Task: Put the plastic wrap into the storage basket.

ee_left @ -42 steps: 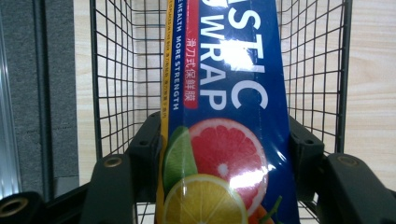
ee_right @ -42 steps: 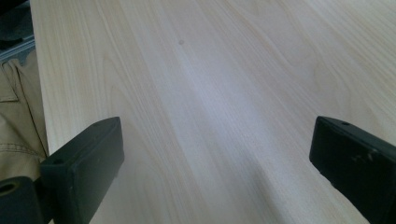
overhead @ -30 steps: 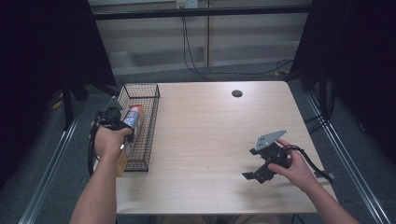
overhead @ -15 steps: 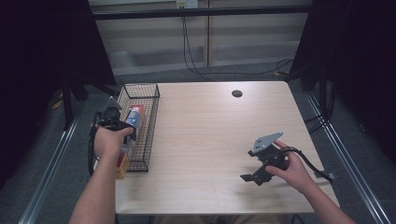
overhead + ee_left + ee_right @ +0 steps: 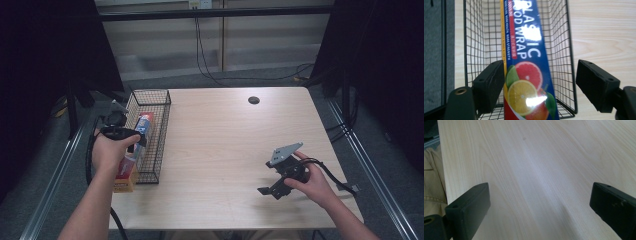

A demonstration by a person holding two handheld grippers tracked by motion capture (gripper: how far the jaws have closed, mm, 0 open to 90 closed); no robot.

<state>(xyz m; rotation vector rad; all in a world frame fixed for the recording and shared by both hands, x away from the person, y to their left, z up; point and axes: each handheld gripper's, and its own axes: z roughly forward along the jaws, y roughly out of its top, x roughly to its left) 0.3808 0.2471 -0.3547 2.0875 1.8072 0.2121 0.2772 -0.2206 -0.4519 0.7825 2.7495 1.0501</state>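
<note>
Plastic wrap box [image 5: 526, 75] lies in your wire basket [image 5: 160, 131] at nine o'clock; your left gripper [image 5: 541, 85] has just opened off it to release, right gripper [image 5: 272, 189] idles open, empty.

A pale wooden table [image 5: 225, 145] stands on grey carpet floor [image 5: 165, 75], with metal rails [image 5: 372, 165] along both sides. Behind, a light panelled wall [image 5: 260, 30] carries hanging black cables [image 5: 200, 45], flanked by dark curtains [image 5: 45, 45].
</note>
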